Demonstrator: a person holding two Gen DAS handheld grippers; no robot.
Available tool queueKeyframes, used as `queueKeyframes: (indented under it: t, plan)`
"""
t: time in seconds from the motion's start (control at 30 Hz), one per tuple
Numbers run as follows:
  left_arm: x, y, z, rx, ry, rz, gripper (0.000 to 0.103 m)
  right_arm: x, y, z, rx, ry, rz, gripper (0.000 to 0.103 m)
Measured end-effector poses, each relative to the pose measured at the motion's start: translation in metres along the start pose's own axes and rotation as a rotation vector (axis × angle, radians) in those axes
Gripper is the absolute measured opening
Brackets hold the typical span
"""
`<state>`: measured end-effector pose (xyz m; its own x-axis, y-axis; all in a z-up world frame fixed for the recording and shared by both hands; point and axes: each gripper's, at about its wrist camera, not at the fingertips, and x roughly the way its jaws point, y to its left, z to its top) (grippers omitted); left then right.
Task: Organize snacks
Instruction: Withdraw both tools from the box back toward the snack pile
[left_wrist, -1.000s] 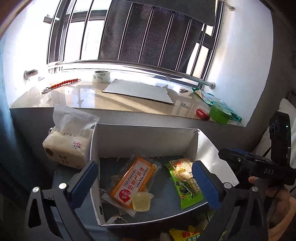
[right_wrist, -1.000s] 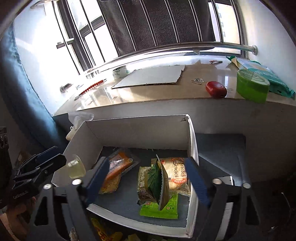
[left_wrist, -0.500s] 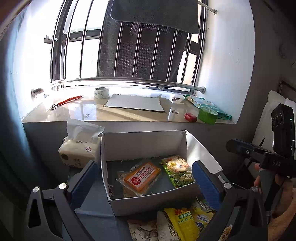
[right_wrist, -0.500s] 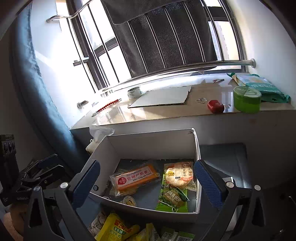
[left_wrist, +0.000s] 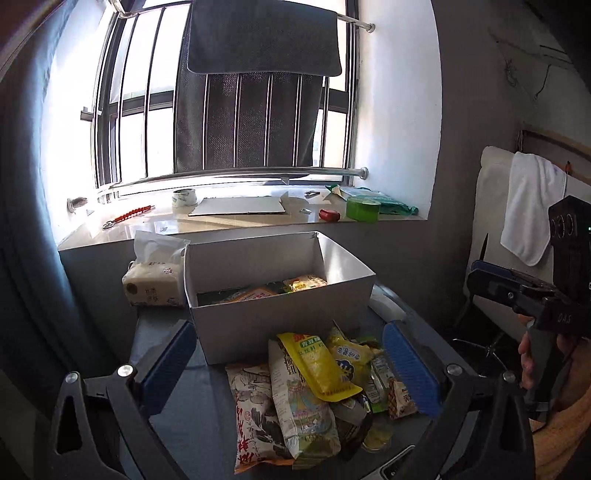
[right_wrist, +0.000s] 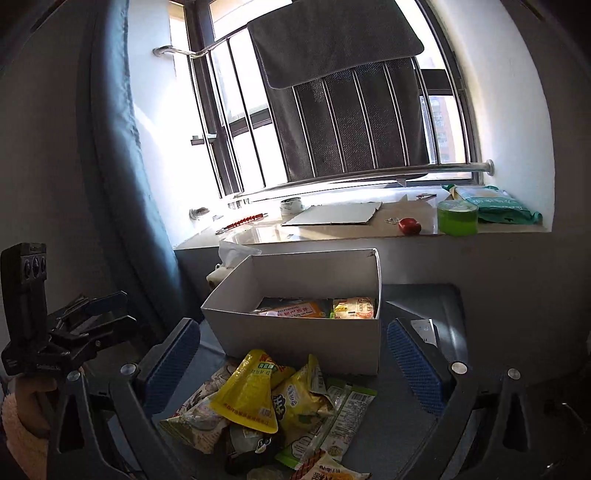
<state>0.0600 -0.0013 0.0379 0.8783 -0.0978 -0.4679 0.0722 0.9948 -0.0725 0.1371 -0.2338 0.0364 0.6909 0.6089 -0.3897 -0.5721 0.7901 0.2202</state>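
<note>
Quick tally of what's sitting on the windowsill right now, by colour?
Green: 2, round tub and flat packet
Red: 2, small red object and red-handled tool
White: 1, tape roll
Grey: 1, cardboard sheet
Total: 6, small metal bits left out.

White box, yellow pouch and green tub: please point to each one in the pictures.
white box (left_wrist: 280, 325), left wrist view, on its front wall.
yellow pouch (right_wrist: 249, 397), right wrist view, on its middle.
green tub (right_wrist: 457, 221), right wrist view, on its side wall.
</note>
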Motion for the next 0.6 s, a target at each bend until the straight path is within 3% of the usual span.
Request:
queueKeyframes:
  t: [0.1, 0.2, 0.27, 0.3, 0.4, 0.6]
  plan:
    - [-0.009, -0.009, -0.021, -0.021, 0.009, -0.013, 0.103, -0.020, 0.000, -0.027, 0.036, -0.020, -0.014, 0.103]
    - [-0.018, -0.005, -0.041, -0.114, -0.003, -0.029, 0.103, -0.030, 0.001, -0.053, 0.039, 0.011, -0.058, 0.103]
    - [-0.023, -0.003, -0.051, -0.166, -0.004, -0.088, 0.103, -0.037, 0.002, -0.070, 0.057, 0.024, -0.066, 0.103]
    - [-0.024, -0.004, -0.055, -0.168, -0.004, -0.105, 0.103, -0.040, 0.004, -0.078, 0.052, 0.023, -0.085, 0.103]
    - [-0.028, -0.008, -0.064, -0.159, -0.001, -0.049, 0.103, -0.039, 0.011, -0.094, 0.000, 0.052, -0.109, 0.103]
    - [-0.024, -0.013, -0.079, -0.162, 0.026, -0.088, 0.103, -0.028, -0.002, -0.111, 0.080, 0.111, -0.075, 0.103]
